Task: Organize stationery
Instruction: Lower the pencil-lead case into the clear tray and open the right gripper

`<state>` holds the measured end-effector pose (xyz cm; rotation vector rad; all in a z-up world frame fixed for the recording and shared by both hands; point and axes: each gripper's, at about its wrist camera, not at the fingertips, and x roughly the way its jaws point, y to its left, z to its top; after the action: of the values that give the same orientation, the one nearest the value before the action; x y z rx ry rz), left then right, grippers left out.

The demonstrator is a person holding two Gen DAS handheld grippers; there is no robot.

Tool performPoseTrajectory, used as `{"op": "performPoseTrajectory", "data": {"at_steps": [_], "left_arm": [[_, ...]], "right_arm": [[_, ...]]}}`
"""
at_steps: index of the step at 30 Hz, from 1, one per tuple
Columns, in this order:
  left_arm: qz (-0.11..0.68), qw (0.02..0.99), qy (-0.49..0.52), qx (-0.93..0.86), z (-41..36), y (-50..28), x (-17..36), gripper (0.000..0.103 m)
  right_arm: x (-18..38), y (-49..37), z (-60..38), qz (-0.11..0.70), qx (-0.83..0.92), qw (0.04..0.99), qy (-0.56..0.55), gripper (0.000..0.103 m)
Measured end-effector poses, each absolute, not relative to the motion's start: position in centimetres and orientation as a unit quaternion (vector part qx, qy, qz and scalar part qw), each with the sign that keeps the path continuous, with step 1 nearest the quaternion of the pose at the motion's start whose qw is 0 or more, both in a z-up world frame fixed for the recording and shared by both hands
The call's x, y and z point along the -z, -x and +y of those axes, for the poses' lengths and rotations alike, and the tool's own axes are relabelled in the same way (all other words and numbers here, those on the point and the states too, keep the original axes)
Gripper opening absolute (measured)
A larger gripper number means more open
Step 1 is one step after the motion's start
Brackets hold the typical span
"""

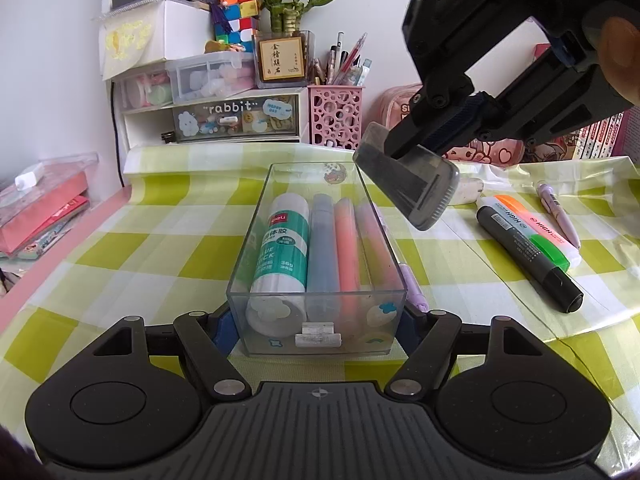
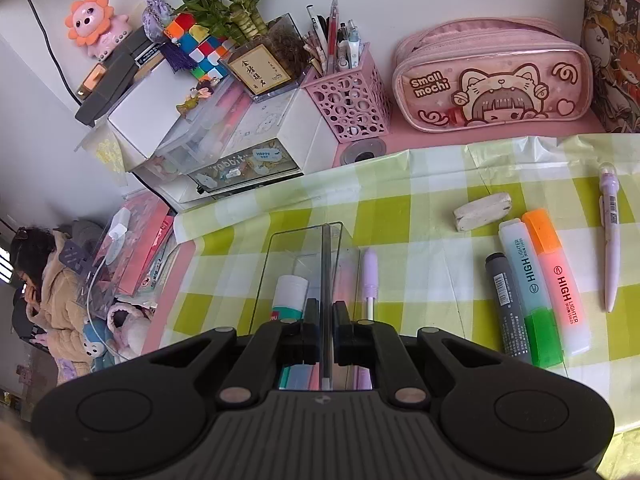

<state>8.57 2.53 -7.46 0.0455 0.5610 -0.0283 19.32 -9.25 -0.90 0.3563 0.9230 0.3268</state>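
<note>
A clear plastic box (image 1: pixel 256 216) lies on the checked cloth, with my left gripper (image 1: pixel 316 320) shut on its near end. Inside lie a glue stick (image 1: pixel 282 248) and coloured highlighters (image 1: pixel 346 244). My right gripper (image 1: pixel 400 152) hangs above the box's far right corner, shut on the rim of a smoky clear lid (image 1: pixel 416 188). In the right wrist view that lid (image 2: pixel 308 248) stands edge-on between the shut fingers of the right gripper (image 2: pixel 326 316). To the right on the cloth lie an eraser (image 2: pixel 482 210), a grey marker (image 2: pixel 506 308), two highlighters (image 2: pixel 556 276) and a purple pen (image 2: pixel 610 240).
A lilac pen (image 2: pixel 370 276) lies along the box's right side. At the back stand a pink pen holder (image 2: pixel 348 100), a pink pencil case (image 2: pixel 492 84) and a drawer unit (image 1: pixel 236 116). Pink books (image 1: pixel 40 216) sit at the left. A person (image 2: pixel 48 292) sits far left.
</note>
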Motion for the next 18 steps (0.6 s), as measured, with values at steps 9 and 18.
{"op": "performPoseTrajectory", "data": {"at_steps": [9, 18], "left_arm": [[0.27, 0.962, -0.029, 0.011, 2.3, -8.3, 7.6, 0.073], [0.271, 0.962, -0.027, 0.016, 2.6, -8.3, 7.5, 0.073]], "right_arm": [[1.0, -21.1, -4.2, 0.483, -0.106, 0.867, -0.057, 0.0], [2.1, -21.6, -0.7, 0.509, -0.117, 0.851, 0.058, 0.0]]}}
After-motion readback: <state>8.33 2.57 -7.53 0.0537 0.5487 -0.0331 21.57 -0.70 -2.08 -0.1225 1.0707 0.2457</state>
